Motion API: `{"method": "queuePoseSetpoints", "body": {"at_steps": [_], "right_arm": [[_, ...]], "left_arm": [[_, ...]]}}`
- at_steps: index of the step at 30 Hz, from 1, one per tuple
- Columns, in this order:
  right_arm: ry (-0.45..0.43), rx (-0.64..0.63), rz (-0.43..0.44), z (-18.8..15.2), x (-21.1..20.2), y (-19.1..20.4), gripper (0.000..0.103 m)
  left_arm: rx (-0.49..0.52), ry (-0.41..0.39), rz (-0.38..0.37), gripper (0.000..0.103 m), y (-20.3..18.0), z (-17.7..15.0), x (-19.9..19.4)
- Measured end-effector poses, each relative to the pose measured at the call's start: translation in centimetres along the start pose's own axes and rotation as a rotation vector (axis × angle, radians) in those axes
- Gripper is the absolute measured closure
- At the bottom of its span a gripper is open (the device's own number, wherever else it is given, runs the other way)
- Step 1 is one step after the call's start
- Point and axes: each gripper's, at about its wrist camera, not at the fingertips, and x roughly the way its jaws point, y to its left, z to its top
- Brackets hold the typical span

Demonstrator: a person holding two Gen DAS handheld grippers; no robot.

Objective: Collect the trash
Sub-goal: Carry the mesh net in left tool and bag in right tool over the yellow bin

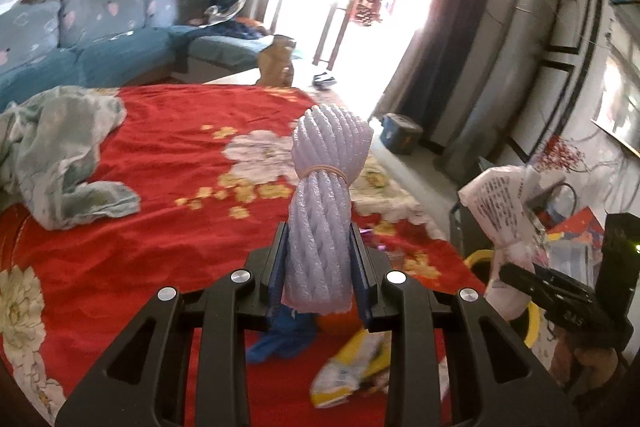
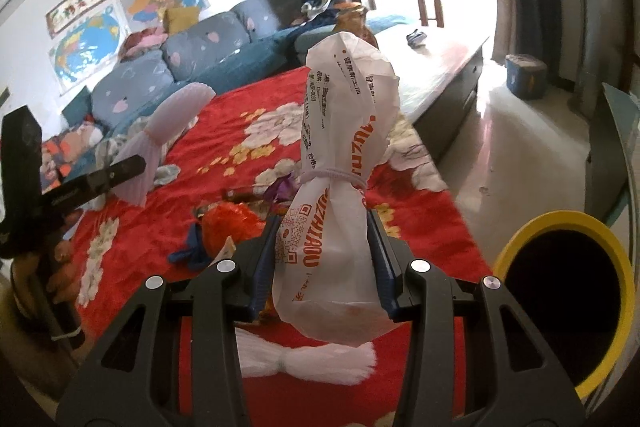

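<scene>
Red floral blanket (image 1: 160,155), lilac foam bundle (image 1: 324,211) (ribbed), yellow-rimmed bin (image 2: 624,267).

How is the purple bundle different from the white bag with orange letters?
The purple foam bundle is ribbed and plain; the white paper bag is smooth with orange print. The bundle sits in the left gripper, the bag in the right gripper. Both are cinched by a band and stand upright between the jaws.

Left hand-held gripper (image 1: 320,259) clamped w/ load, raised; right hand-held gripper (image 2: 324,259) same, alongside.
</scene>
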Motion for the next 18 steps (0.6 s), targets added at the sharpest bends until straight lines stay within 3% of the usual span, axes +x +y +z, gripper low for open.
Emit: {"method": "queuePoseSetpoints", "body": {"at_steps": [18], "right_arm": [[-0.043,0.126,-0.108,-1.4,-3.3,-4.9,0.068]], "left_arm": [[0.132,0.044,-0.117,0.075,-8.2,-1.8,1.4]]}}
